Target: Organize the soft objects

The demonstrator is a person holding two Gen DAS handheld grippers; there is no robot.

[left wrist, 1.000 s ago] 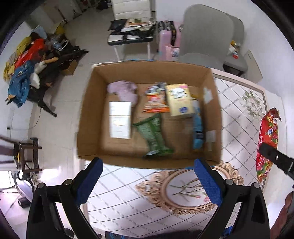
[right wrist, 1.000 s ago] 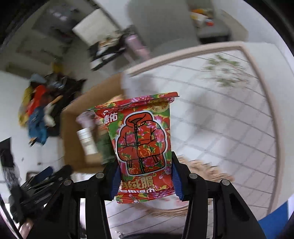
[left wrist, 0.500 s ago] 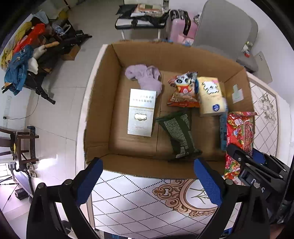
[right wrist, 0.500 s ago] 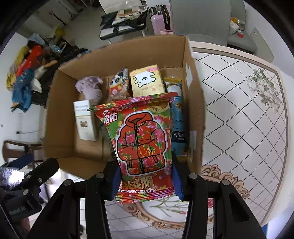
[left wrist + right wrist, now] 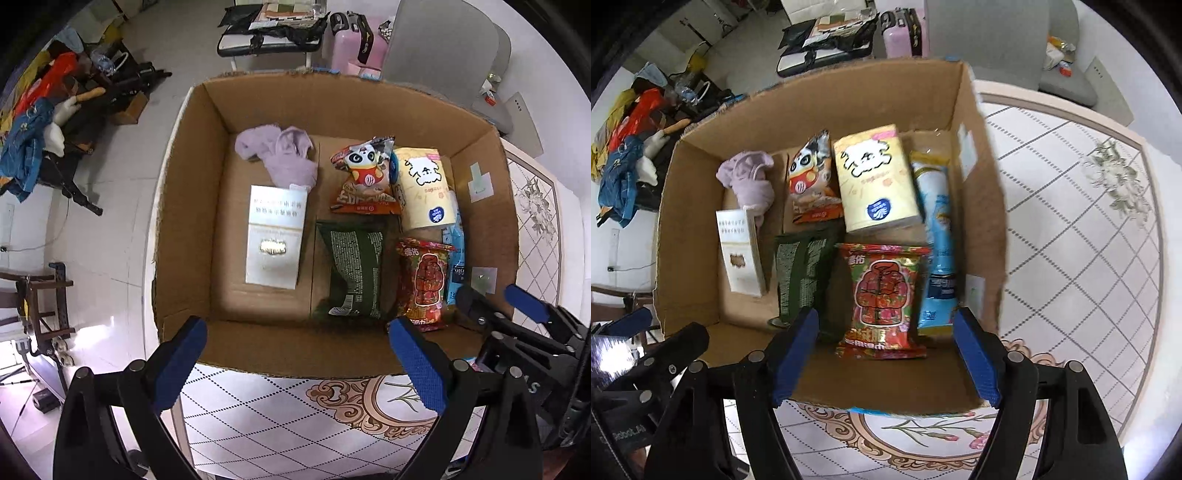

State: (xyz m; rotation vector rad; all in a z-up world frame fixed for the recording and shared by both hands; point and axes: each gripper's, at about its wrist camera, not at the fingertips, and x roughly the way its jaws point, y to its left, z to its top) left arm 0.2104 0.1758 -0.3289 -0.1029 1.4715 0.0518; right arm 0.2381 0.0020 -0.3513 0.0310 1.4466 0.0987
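A red floral snack bag (image 5: pixel 884 295) lies in the cardboard box (image 5: pixel 979 206), near its front right; it also shows in the left wrist view (image 5: pixel 424 284). My right gripper (image 5: pixel 886 360) is open and empty just above the box's front edge, behind the bag; it also shows in the left wrist view (image 5: pixel 495 306). My left gripper (image 5: pixel 301 367) is open and empty over the box's front wall (image 5: pixel 295 350). In the box lie a lilac cloth (image 5: pixel 280 157), a white packet (image 5: pixel 275 236), a dark green bag (image 5: pixel 354 269), a panda snack bag (image 5: pixel 364 177), a yellow tissue pack (image 5: pixel 423 188) and a blue packet (image 5: pixel 938 236).
The box stands on a table with a white patterned cloth (image 5: pixel 1071 236). A grey chair (image 5: pixel 447 48) stands behind the box. A pink suitcase (image 5: pixel 351 40), a low bench with clutter (image 5: pixel 273 33) and a pile of clothes (image 5: pixel 33 122) are on the floor beyond.
My right gripper carried the red floral bag over the box, opened and let it go; the bag now lies in the box. The left gripper stayed open and moved closer over the box.
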